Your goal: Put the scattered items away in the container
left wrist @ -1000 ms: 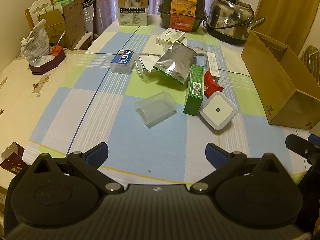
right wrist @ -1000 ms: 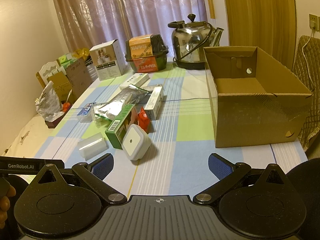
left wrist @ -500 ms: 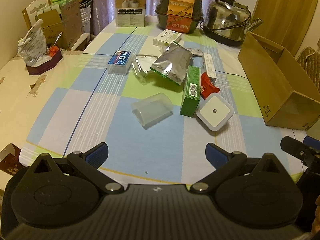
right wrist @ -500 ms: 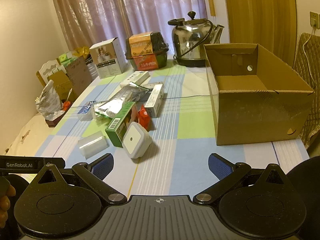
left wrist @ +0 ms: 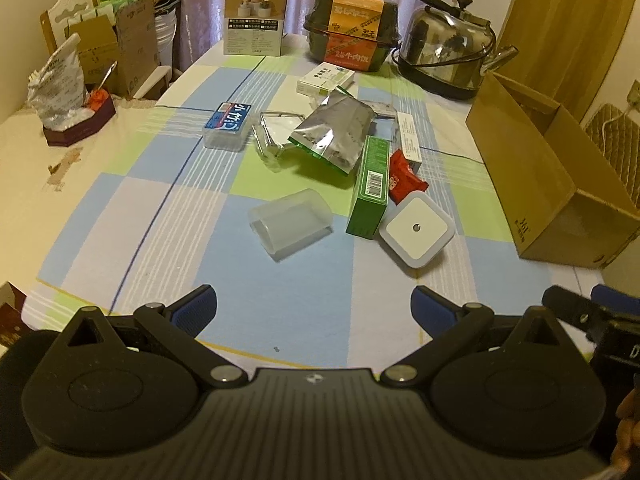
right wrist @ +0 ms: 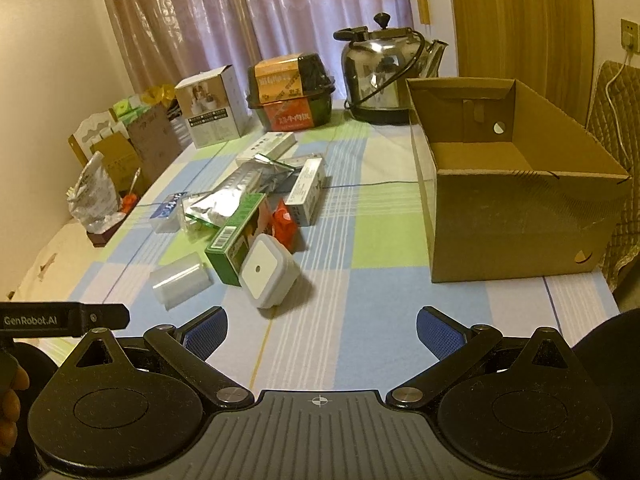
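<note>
The fingers of the left gripper (left wrist: 313, 307) and right gripper (right wrist: 321, 330) are spread wide and empty over the bench's near edge. The box (right wrist: 520, 216) at the right edge looks empty, as far as its visible floor shows. Nothing is tidied yet: the night light (right wrist: 267, 270), green carton (right wrist: 236, 236), clear tub (right wrist: 181, 282) and the rest still lie mid-bench.

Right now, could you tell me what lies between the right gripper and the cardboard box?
Only bare checked tablecloth lies between the right gripper and the cardboard box, as the right wrist view shows.
</note>
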A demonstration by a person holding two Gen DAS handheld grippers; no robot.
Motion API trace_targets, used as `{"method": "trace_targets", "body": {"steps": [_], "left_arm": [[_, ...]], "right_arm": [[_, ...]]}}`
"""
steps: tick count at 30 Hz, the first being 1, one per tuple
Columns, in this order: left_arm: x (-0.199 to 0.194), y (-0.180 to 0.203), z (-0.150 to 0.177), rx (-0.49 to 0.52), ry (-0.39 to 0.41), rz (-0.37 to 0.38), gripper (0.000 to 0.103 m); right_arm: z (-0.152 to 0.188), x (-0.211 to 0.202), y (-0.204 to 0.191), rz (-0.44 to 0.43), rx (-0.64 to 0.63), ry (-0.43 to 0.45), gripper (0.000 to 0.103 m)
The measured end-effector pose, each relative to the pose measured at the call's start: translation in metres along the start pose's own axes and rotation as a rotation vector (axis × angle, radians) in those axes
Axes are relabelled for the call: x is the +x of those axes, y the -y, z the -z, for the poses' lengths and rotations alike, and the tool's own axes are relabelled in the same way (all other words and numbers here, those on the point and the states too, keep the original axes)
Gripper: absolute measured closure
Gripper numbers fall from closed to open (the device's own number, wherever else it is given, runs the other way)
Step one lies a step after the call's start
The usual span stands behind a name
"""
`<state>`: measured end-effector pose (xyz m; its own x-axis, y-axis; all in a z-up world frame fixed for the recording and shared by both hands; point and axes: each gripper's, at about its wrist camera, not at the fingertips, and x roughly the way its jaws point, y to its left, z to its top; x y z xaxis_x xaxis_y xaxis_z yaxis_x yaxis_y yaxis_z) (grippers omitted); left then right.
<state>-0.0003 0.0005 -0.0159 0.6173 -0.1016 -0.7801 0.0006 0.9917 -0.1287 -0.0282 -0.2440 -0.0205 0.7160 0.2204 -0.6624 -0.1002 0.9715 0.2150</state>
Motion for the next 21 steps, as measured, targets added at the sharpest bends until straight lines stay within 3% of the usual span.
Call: {"method": "trace_targets", "body": {"steps": [12,21], "left_arm": [[0.0,-0.005,-0.005,0.052,0.031,-0.001,0.001],[0.015,-0.024,-0.03,0.152,-0.027,-0.049,0.001]], "right_arm": [[-0.012,0.003,-0.012,-0.001,-0.095,-0.028,0.0],[-0.017,0.042,-0.063,0.023,-0.52,-0.056,0.0]]}}
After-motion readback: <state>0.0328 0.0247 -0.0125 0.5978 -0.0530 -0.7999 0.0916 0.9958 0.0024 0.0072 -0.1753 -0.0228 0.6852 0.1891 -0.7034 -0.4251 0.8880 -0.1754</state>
